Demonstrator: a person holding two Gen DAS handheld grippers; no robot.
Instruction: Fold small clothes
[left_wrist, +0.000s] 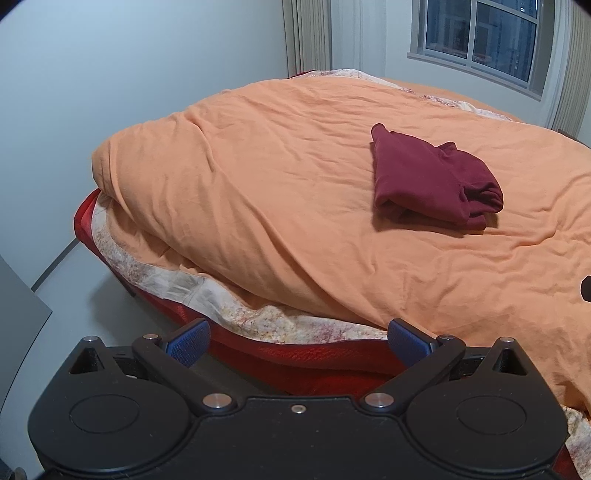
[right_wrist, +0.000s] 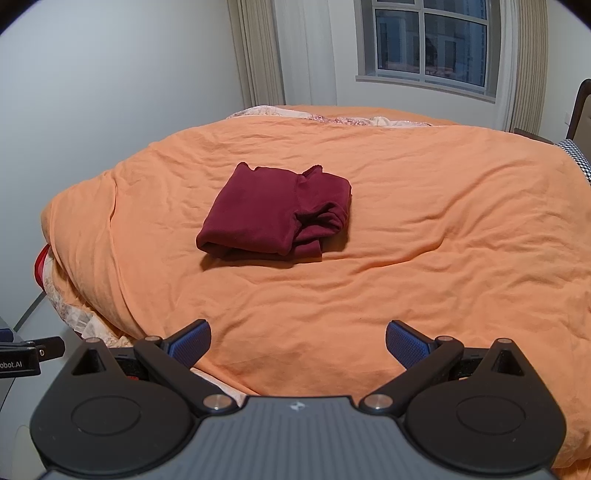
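Maroon garment lies folded into a compact bundle on orange duvet, near the middle of the bed, untouched by either tool. Rolled or bunched part sits at its right side; folded flat panel on the left. Left gripper has its jaws spread wide, nothing between them, hovering off the near-left edge of the bed over red fabric and a floral sheet. Garment is well apart from it, far and to the right. Right gripper is also spread wide and empty, over the near edge of the duvet, garment straight ahead, well apart. Window on the far wall. Checkered item at far right, possibly a pillow.
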